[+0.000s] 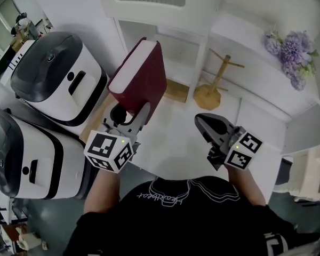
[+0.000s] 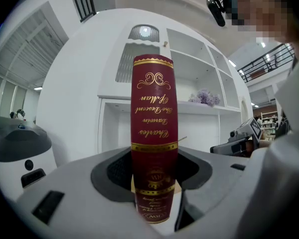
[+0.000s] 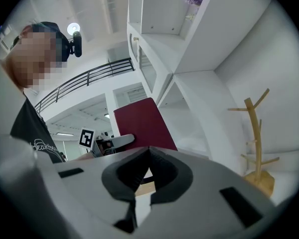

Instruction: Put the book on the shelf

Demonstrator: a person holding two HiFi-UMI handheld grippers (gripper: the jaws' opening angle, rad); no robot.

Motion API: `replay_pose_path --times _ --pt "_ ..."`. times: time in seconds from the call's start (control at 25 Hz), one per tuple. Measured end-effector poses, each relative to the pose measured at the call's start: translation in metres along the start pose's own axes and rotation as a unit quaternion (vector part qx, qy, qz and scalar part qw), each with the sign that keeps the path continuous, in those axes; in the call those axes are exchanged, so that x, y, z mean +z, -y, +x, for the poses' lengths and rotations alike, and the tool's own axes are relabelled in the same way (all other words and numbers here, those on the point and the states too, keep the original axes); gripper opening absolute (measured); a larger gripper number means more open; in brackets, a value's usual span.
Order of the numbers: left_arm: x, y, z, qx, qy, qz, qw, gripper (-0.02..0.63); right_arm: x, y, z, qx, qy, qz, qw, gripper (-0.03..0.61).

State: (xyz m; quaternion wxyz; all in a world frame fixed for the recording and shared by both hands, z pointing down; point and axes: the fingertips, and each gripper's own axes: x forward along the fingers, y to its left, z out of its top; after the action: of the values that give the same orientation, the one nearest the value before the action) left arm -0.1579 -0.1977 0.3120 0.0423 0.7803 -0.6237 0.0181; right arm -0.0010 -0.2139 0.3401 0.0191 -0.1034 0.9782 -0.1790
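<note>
Well, left gripper (image 1: 130, 119): I pinch the book (image 1: 140, 73) low down.
Right gripper (image 1: 207, 124): closed, empty.
Book: may tip, hit the shelf (image 1: 204, 57).

On your left sit two white countertop appliances with dark grey lids, the nearer one (image 1: 26, 159) low in the head view and the farther one (image 1: 58, 76) just beyond it, close together. Ahead and to your right a bare wooden peg stand (image 1: 208, 96) stands upright on its round base on the white surface, with a flat wooden board (image 1: 176, 90) lying just left of it. Farther right and higher up you have a bunch of pale purple artificial flowers (image 1: 290, 49), well apart from the stand, and it also shows at the top of the right gripper view.
</note>
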Motion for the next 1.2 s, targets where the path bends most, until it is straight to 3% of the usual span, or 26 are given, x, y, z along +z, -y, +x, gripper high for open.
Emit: replay_pose_path --times 0.72,1.2 --pt "-0.001 -0.076 0.039 -0.008 -0.002 0.011 0.9999 0.212 0.011 0.010 0.037 -0.058 0.017 -0.018 0.998 0.006" --pt "-0.005 -0.095 0.059 -0.016 0.000 0.007 0.9998 0.212 0.010 0.012 0.029 -0.108 0.038 -0.029 0.993 0.006"
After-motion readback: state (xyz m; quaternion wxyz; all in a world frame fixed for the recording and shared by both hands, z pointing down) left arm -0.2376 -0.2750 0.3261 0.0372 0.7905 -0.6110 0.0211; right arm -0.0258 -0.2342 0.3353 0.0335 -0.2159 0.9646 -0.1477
